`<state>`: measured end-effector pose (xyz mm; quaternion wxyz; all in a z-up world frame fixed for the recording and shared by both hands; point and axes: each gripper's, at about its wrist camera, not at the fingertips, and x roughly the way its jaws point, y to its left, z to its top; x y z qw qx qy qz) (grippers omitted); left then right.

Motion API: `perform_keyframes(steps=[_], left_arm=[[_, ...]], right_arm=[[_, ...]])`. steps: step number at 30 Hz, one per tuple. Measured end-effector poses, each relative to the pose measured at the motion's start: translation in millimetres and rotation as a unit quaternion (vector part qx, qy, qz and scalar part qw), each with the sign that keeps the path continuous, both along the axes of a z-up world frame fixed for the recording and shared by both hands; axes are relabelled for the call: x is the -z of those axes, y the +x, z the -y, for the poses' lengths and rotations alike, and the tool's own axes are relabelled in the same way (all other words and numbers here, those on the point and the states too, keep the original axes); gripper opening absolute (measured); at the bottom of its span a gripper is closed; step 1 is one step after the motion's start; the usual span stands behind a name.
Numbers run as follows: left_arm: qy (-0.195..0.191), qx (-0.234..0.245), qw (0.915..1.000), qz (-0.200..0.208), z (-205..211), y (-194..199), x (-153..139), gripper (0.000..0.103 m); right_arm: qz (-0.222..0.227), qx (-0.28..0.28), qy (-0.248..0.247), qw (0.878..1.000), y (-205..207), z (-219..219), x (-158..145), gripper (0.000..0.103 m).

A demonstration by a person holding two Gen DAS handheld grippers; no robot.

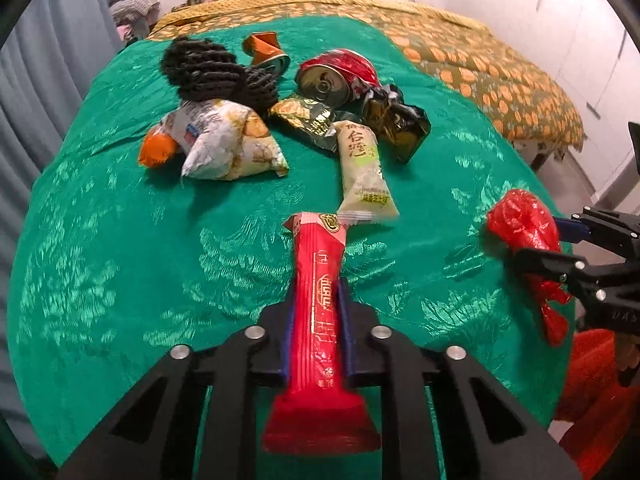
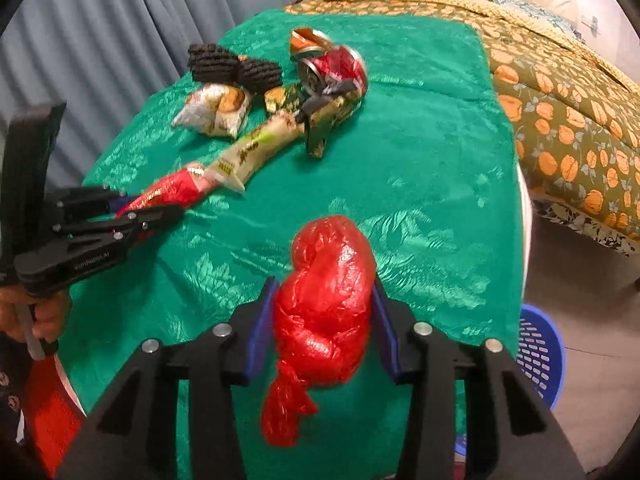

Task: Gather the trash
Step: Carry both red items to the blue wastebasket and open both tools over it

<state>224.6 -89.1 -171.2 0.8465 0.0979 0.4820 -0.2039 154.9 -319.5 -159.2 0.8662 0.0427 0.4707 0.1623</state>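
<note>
My left gripper (image 1: 318, 300) is shut on a long red snack wrapper (image 1: 318, 280), held just above the green cloth (image 1: 120, 240). It also shows in the right wrist view (image 2: 168, 194). My right gripper (image 2: 324, 304) is shut on a crumpled red plastic bag (image 2: 328, 296), which also shows in the left wrist view (image 1: 524, 228). Further back lies a trash pile: a pale green wrapper (image 1: 364, 172), a white-yellow snack bag (image 1: 224, 140), dark green wrappers (image 1: 312, 120), a crushed red can (image 1: 336, 76) and a crushed orange can (image 1: 266, 50).
A black knitted item (image 1: 212, 68) lies behind the pile. A blue perforated basket (image 2: 540, 352) stands on the floor at the right of the table. A bed with an orange-patterned quilt (image 2: 568, 92) is behind. Grey curtains (image 2: 100, 40) hang at the left.
</note>
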Motion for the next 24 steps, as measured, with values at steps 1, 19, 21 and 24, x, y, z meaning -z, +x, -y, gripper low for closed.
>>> perform_keyframes(steps=[1,19,21,24], left_arm=[[-0.011,-0.005,0.9999,-0.001,-3,-3,-2,0.013],[-0.120,0.095,0.9881,0.022,107,-83,-53,0.005],[-0.125,0.113,0.9855,0.017,131,-89,-53,0.005],[-0.130,0.145,0.9809,0.003,178,-101,-47,0.005]], right_arm=[[0.006,0.002,0.009,1.000,-2,2,-5,0.043],[0.053,0.132,0.040,0.989,-52,140,-37,0.043],[0.041,0.149,0.032,0.987,-57,159,-29,0.043],[0.023,0.168,0.006,0.985,-64,187,-15,0.043]])
